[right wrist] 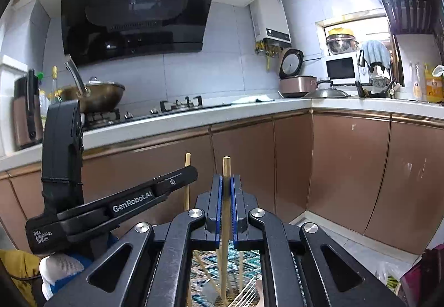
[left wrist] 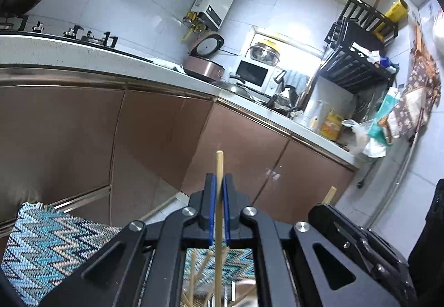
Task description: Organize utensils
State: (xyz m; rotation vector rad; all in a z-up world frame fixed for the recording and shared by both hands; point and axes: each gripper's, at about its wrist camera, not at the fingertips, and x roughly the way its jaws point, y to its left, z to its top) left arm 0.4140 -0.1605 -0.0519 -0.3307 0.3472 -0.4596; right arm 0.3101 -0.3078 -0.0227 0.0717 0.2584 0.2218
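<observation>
My left gripper (left wrist: 219,182) is shut on a wooden chopstick (left wrist: 219,165) that stands upright between its blue pads, its tip poking above the fingers. My right gripper (right wrist: 226,182) is shut on a second wooden chopstick (right wrist: 226,168), also upright. In the right wrist view the left gripper's body (right wrist: 111,207) shows at the left with its chopstick (right wrist: 187,162) behind it. In the left wrist view the right gripper's body (left wrist: 358,246) shows at the lower right with its chopstick tip (left wrist: 330,194). Below both grippers lie more chopsticks (left wrist: 199,268) on a blue zigzag woven mat (left wrist: 52,246).
Brown cabinets (right wrist: 347,165) under a white counter (right wrist: 194,118) face me. On the counter are a gas hob with a wok (right wrist: 94,96), a rice cooker (right wrist: 297,82), a microwave (right wrist: 341,68) and bottles (left wrist: 330,124). A black range hood (right wrist: 136,10) hangs above.
</observation>
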